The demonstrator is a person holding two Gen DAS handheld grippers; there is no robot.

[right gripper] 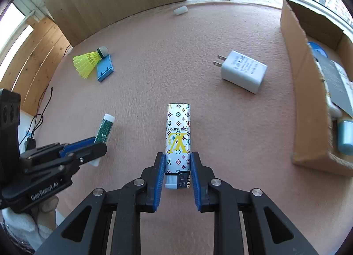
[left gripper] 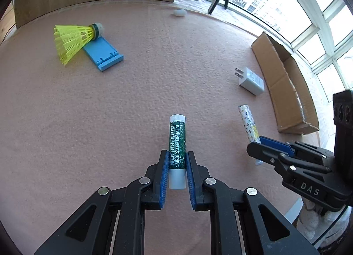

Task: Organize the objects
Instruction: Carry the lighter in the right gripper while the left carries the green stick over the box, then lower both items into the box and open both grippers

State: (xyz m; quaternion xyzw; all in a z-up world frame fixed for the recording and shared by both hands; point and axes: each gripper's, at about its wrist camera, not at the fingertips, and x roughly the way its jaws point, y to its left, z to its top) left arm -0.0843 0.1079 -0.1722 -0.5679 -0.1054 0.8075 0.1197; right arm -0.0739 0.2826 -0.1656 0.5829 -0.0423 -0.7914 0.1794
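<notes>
Pink felt table surface [left gripper: 110, 122] carries all items; cardboard box [right gripper: 308, 100] lies at its right edge, open, holding a pale blue container and other goods too hidden to identify; left gripper [left gripper: 177, 164] has its blue pads clamped on a green lip balm stick [left gripper: 177, 140], lifted above the felt, white cap pointing away from the camera; right gripper [right gripper: 177, 166] is pinched on a white monogram-patterned lighter [right gripper: 178, 135], also held off the surface, near the left gripper; white plug-in charger [right gripper: 243, 70] lies flat between lighter and box, prongs pointing left; yellow shuttlecock [left gripper: 72, 38] rests on its side at far left, touching a blue plastic stand [left gripper: 103, 53]; small white cap [left gripper: 179, 12] sits at the far edge.
</notes>
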